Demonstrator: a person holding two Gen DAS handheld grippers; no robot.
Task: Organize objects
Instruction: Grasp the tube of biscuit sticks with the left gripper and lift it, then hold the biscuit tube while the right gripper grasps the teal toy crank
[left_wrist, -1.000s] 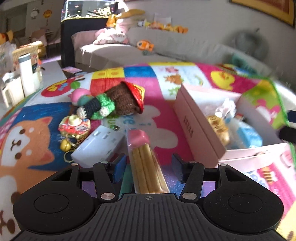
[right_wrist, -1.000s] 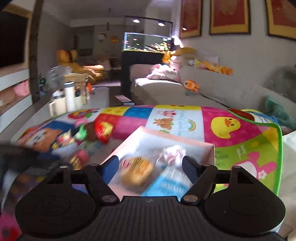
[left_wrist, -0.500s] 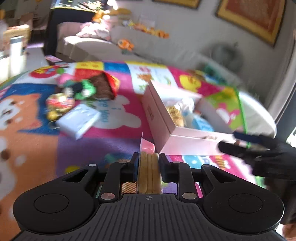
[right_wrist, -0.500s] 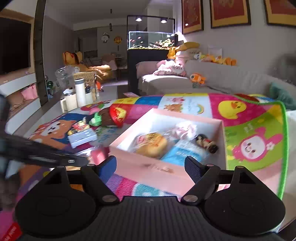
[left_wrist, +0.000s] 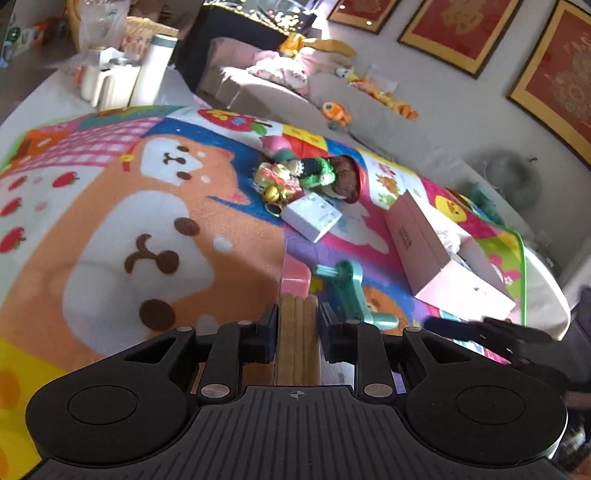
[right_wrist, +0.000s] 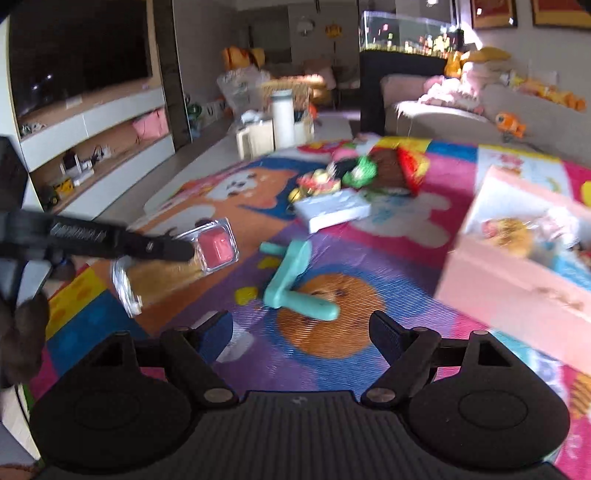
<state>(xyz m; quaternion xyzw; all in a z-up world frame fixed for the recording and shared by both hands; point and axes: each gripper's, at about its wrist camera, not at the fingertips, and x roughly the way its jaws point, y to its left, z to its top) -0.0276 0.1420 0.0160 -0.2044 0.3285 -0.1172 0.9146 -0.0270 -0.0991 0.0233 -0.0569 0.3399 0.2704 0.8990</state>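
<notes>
Hidden or unclear: the pink box (left_wrist: 417, 236) shows only its outer wall in the left wrist view; in the right wrist view its contents are blurred, a yellow item and a blue one cannot be named surely.
Cut off: the biscuit stick packet (left_wrist: 297, 332) disappears under the claw body at its near end.
Left claw (left_wrist: 297, 326): closed tight on the biscuit stick packet, pads pressing both long sides; the pink dip end sticks out forward, above the play mat (left_wrist: 110, 229).
Right claw (right_wrist: 301, 338): jaws wide apart, nothing between them, above the teal plastic handle (right_wrist: 291, 284), not touching it.
Teal plastic handle: lies on the mat, between the packet and the pink box.
White box (left_wrist: 312, 218): on the mat, just beside the crochet doll (left_wrist: 332, 177).
</notes>
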